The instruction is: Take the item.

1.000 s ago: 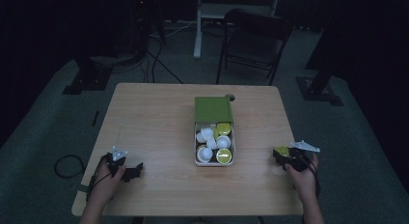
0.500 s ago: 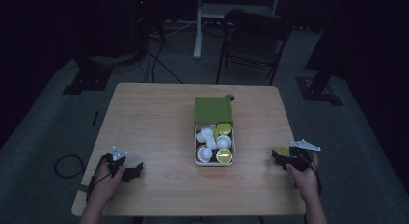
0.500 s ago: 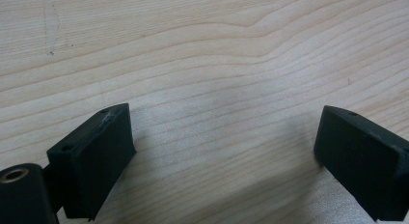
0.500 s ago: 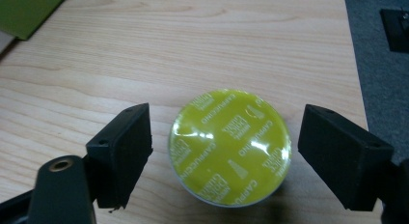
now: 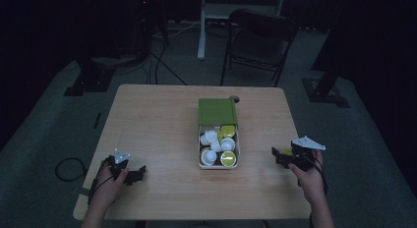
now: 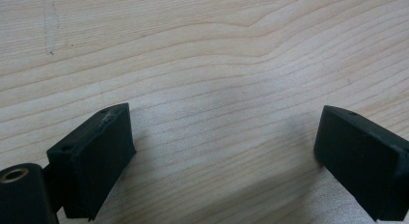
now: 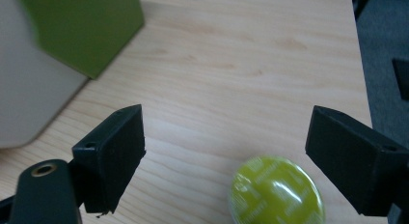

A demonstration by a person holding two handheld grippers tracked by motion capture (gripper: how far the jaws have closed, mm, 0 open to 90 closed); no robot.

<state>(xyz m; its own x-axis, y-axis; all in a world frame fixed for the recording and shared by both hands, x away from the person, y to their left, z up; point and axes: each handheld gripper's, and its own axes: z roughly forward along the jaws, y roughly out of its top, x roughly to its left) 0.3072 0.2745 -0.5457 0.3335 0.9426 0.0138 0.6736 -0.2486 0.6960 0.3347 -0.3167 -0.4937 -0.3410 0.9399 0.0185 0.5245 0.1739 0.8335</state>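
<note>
I'm opening the right gripper [image 7: 226, 161] wide, jaws just releasing 1 green capsule [image 7: 275, 190] onto the table [image 5: 162, 120], 3 o'clock of the capsule box [image 5: 218, 139]; left gripper [image 6: 222, 156] idling open, empty.

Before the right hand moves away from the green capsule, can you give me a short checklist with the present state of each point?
1. Right gripper jaws have just been opening, now wide: ok.
2. Green capsule lies on the table, free of the pads: ok.
3. Capsule lies foil up: ok.
4. Left gripper open with nothing between: ok.
5. Box open, capsules inside: ok.
6. Capsule undamaged: cannot tell.
</note>
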